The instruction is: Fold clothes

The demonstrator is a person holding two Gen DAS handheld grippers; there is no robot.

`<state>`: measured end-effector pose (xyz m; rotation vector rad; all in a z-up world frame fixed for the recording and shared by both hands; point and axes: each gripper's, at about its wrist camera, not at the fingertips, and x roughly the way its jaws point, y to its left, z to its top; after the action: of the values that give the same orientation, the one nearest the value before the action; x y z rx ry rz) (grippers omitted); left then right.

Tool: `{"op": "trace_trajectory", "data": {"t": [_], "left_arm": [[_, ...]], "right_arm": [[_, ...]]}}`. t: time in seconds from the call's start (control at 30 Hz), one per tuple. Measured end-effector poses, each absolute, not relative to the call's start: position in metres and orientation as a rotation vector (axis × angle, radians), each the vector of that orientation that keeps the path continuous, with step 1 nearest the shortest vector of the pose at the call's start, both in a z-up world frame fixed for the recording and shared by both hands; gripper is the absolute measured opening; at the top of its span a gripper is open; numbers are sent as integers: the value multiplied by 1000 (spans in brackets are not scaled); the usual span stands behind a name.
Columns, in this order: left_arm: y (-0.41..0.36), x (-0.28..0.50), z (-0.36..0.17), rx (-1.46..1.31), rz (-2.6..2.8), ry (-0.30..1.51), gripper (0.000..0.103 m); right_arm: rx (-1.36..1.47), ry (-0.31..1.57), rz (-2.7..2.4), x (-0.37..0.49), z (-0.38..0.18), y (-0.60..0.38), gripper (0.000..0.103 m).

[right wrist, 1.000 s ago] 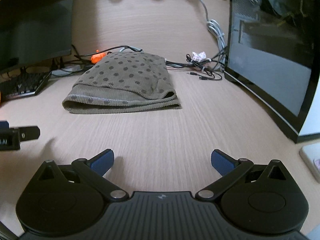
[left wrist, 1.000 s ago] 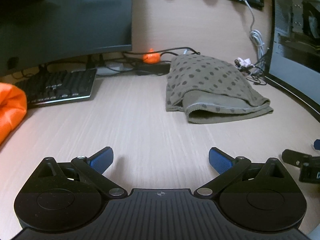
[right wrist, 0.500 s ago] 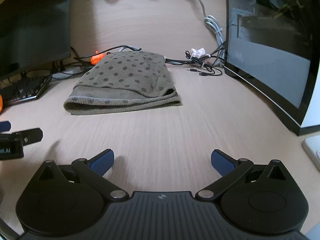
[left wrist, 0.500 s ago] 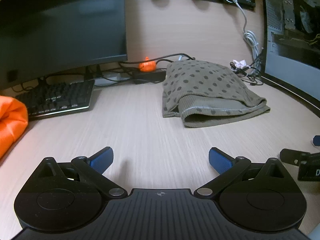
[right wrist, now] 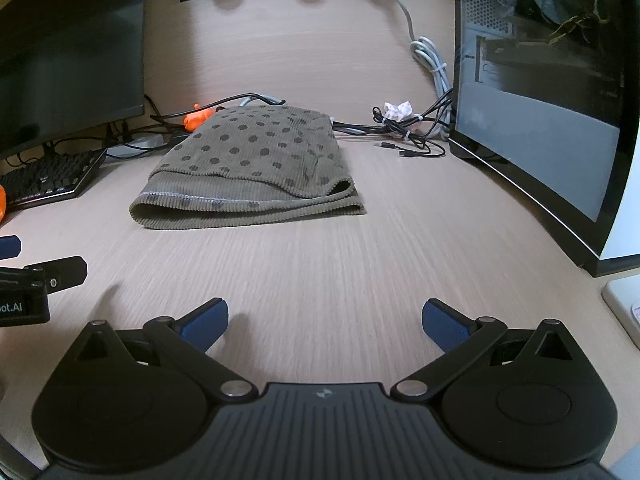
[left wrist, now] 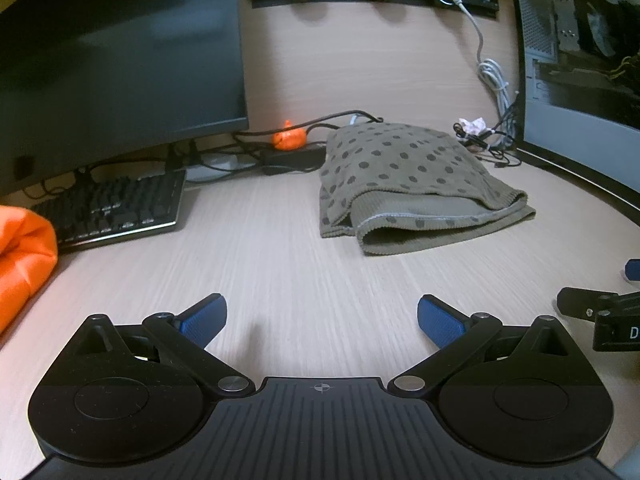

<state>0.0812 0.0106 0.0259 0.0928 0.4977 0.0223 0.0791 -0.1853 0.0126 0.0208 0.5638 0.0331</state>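
Lying folded near the back of the desk, the garment shows only its top layers; what is tucked between them is hidden, and its rear edge merges with a tangle of cables behind it. An orange cloth is cut off by the left edge of the left wrist view, so its shape cannot be made out. A small orange object behind the garment is too small to identify. The monitor hides the back wall on the left, and the keyboard sits partly under it. The PC case on the right is cut off by the frame.

The left gripper has its jaws spread wide and holds nothing; the right gripper is likewise wide apart and empty. Both hover over bare desk, well short of the garment. In the left wrist view the right gripper shows only as a cropped black part at the right edge.

Bare desk runs between the grippers and the garment's front fold. The garment's right side lies near the PC case, its left side well apart from the keyboard.
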Motion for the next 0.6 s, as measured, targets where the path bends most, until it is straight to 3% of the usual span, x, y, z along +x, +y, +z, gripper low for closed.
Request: {"op": "trace_trajectory", "data": {"t": [0.6], "left_arm": [[10, 79, 27, 100, 28, 492, 103]], "right_arm": [[-6, 571, 40, 79, 13, -181, 103]]}}
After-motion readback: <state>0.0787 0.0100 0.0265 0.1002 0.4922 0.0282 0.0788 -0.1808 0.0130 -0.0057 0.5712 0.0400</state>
